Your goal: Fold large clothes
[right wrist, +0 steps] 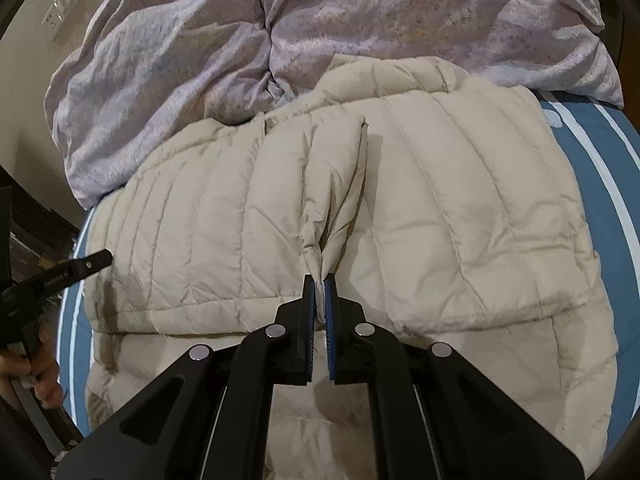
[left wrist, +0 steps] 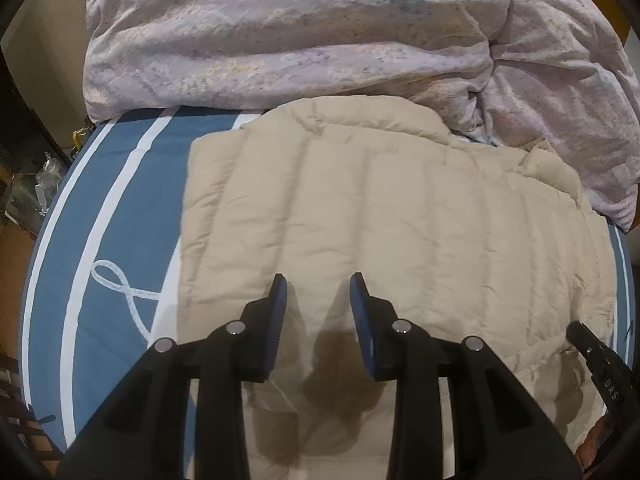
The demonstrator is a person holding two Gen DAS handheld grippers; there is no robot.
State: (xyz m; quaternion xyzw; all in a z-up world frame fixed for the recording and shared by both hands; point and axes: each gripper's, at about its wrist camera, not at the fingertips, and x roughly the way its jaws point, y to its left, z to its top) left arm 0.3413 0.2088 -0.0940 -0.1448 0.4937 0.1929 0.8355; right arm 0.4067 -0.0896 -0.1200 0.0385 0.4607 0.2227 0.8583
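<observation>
Lying flat on blue white-striped bed cover (left wrist: 120, 200): puffy beige quilted jacket (right wrist: 440, 200) | pinching a raised ridge of its padded fabric: right gripper (right wrist: 320, 280), jaws clamped | hovering part-open, gripping nothing: left gripper (left wrist: 318, 288) | bunching behind: crumpled lilac duvet (left wrist: 280, 32)

We see a bed (left wrist: 120, 184) covered with a blue sheet crossed by white stripes and a pale looping line. At its far end lies a bulky lilac quilt (left wrist: 280, 32) with a faint speckled print, heaped and creased. Behind it rises a plain cream wall (right wrist: 28, 92), carrying a white socket plate (right wrist: 62, 4) at the upper left of the right wrist view. Past the bed's left edge, in the left wrist view, we make out dim clutter (left wrist: 36, 196), too dark to identify. The light is warm and soft, casting gentle shadows.
</observation>
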